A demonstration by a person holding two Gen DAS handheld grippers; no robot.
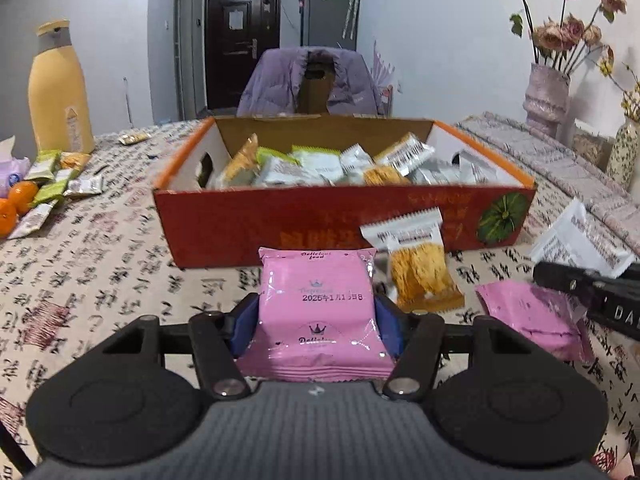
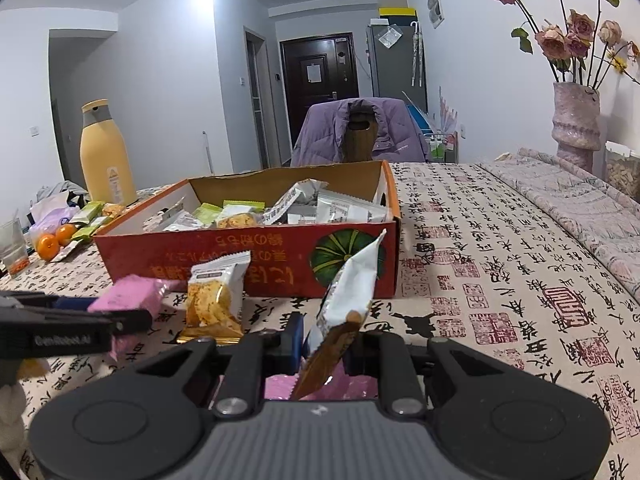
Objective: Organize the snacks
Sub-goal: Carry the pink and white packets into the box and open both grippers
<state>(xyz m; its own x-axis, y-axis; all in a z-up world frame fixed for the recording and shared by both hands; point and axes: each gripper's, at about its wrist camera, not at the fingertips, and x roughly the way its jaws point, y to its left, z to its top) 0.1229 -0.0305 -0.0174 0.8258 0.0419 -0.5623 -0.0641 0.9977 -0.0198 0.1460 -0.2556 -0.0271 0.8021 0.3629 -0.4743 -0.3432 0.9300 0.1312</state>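
Where the calligraphy-printed tabletop [image 1: 100, 280] reaches its far left edge, a tall yellow bottle with a grey collar [image 1: 59, 92] stands upright behind a loose scatter of green and white snack sachets [image 1: 54, 184], with two oranges [image 1: 16, 204] just beside them. Moving right, the left gripper [image 1: 316, 312] has its jaws closed on a flat pink foil snack packet [image 1: 318, 316], held by its two side edges with the printed date facing up, just short of the red cardboard box with a green pumpkin picture [image 1: 248, 224]. That open box sits mid-tabletop and is filled with white, green and orange snack packets [image 1: 320, 168]. Leaning against or just in front of its near wall, I cannot tell which, is a white-topped clear packet of yellow crisps [image 1: 420, 264]. Right of it, a second pink packet [image 1: 532, 316] lies flat on the cloth, under the right gripper [image 2: 322, 344], whose jaws are clamped on a white and brown foil sachet [image 2: 344, 308] that stands tilted, its top pointing up toward the box's pumpkin corner. At the far right, a mottled pink vase of dried roses [image 2: 576, 120] stands near the wall.
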